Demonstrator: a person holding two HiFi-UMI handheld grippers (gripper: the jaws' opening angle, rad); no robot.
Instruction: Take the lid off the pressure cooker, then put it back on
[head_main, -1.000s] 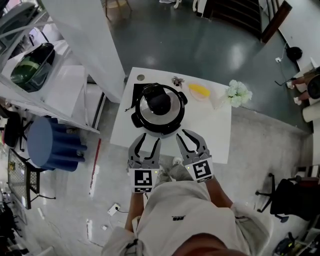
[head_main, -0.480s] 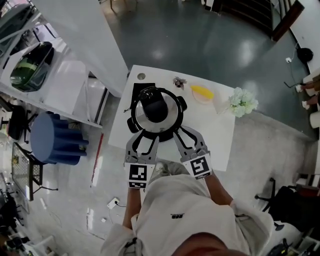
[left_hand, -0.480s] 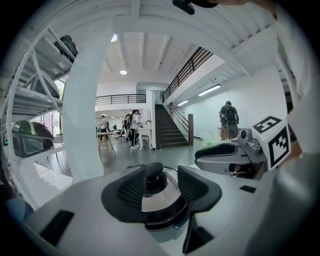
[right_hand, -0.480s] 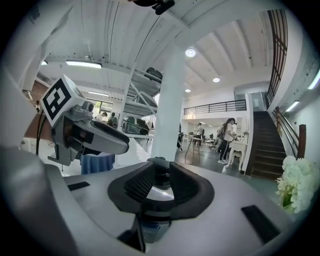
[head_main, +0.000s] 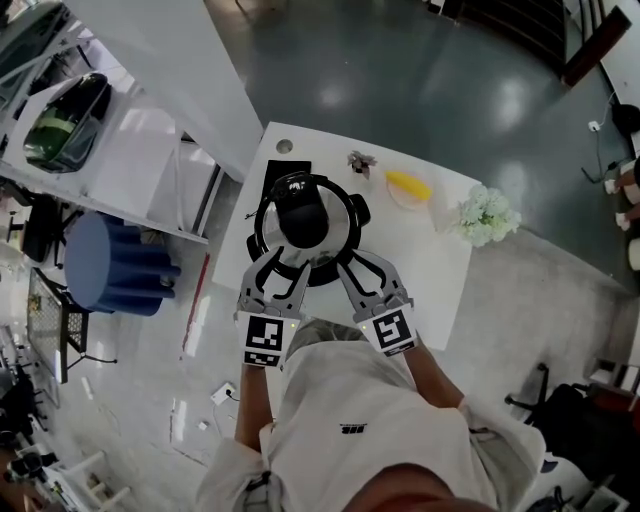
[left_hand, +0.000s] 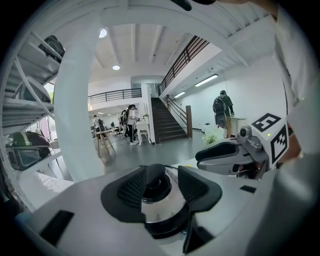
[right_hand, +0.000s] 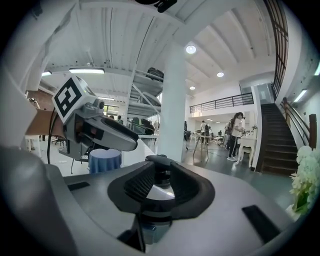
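Observation:
A black pressure cooker (head_main: 305, 222) with a steel lid and a black knob (head_main: 300, 210) stands on a white table (head_main: 440, 270), lid on. My left gripper (head_main: 283, 260) hangs over its near left rim and my right gripper (head_main: 352, 263) over its near right rim. Whether either touches the pot I cannot tell. In the left gripper view the lid (left_hand: 160, 207) and knob (left_hand: 155, 187) show through the slit of my left gripper (left_hand: 162, 175). My right gripper (right_hand: 160, 182) frames the knob (right_hand: 159, 161) the same way. Both pairs of jaws stand close together with nothing between them.
Behind the cooker lie a yellow item on a plate (head_main: 405, 186), white flowers (head_main: 478, 212) and a small dark object (head_main: 358, 160). A blue round stool (head_main: 110, 265) and a white shelf unit (head_main: 150, 140) stand left of the table. People stand far off in the hall (left_hand: 131, 122).
Both grippers have moved forward from the table's near edge until they overlap the cooker's near rim. The cooker and its lid have not moved.

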